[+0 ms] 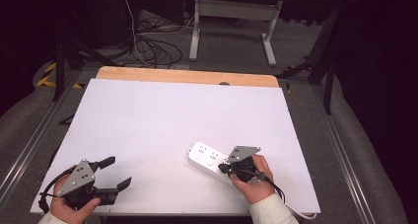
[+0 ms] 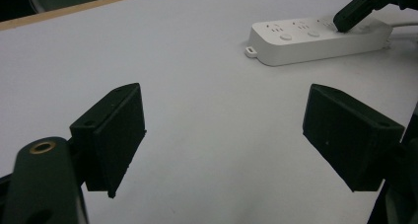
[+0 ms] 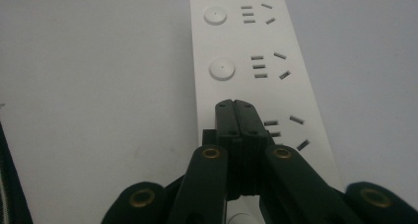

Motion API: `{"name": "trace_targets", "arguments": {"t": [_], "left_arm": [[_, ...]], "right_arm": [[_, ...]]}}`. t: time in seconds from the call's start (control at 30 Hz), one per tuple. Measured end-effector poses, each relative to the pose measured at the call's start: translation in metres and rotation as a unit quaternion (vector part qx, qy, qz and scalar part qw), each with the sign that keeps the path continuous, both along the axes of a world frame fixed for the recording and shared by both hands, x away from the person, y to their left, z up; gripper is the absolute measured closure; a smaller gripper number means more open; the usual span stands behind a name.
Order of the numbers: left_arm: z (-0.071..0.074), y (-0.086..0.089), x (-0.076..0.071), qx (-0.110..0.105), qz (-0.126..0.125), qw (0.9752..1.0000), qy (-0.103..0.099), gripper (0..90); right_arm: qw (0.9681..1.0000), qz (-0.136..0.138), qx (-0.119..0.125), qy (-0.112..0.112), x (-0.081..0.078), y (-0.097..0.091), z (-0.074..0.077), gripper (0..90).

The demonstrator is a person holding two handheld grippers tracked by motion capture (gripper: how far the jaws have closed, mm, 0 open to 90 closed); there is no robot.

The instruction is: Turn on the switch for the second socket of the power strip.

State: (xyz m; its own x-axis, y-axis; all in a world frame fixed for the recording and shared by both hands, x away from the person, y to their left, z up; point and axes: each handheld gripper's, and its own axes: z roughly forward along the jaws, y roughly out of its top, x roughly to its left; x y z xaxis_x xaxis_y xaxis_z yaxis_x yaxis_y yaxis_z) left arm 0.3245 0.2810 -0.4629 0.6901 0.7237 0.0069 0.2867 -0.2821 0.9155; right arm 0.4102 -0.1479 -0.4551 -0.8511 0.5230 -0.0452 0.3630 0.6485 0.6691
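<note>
A white power strip lies on the white table top at the near right, with round buttons beside each socket group. My right gripper is shut, its jaws pressed together with nothing between them. Its tip rests over the strip's top face, where a third button would sit beside the third socket group. In the left gripper view the same tip touches down on the strip. My left gripper stands open at the near left corner, jaws wide apart over bare board.
The white board covers a wooden table whose far edge shows. The strip's white cable runs off the near right corner. Beyond the table are loose cables and a white desk frame on the floor.
</note>
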Motion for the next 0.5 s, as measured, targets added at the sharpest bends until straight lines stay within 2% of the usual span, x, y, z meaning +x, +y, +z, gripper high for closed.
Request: {"name": "trace_targets", "arguments": {"t": [0.2,0.5], "left_arm": [[0.0002,0.0001,-0.0003,0.000,0.001,1.0000,-0.001,16.9],[0.0004,0.0003,-0.0005,-0.001,0.002,1.0000,-0.001,16.9]], "right_arm": [[1.0000,0.001,-0.004,-0.005,-0.0008,0.0005,-0.0004,90.0],[1.0000,-0.003,0.003,0.001,0.0000,-0.0008,-0.0016,90.0]]}}
